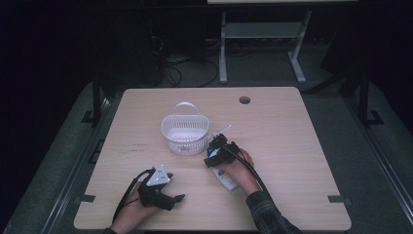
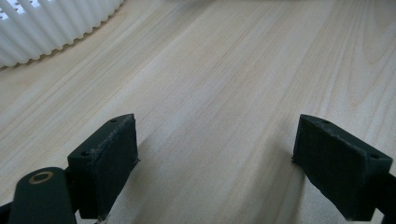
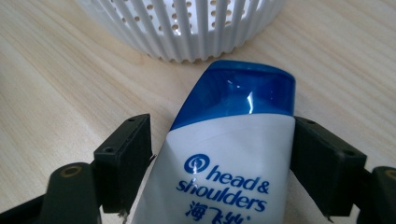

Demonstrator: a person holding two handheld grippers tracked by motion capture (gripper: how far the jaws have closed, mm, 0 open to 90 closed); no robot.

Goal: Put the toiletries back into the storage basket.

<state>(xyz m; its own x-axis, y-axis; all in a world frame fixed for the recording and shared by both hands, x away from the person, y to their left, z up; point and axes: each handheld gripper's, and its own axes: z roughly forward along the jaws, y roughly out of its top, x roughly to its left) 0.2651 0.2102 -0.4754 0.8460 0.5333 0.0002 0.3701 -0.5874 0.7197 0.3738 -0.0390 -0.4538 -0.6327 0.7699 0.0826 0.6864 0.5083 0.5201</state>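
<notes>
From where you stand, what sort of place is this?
Probably a lab or recording studio, not a home: a bare wooden table in a dark room, cables on the floor, and a white basket with a shampoo bottle as props.

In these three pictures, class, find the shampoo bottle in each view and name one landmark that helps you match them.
High view: the shampoo bottle lies on the table right of centre, under the right gripper, just right of the white basket.
Left gripper view: no bottle here; open jaws over bare wood.
Right gripper view: bottom centre, between the jaws, blue cap toward the basket.
Shared landmark: the white basket, in all three views.
</notes>
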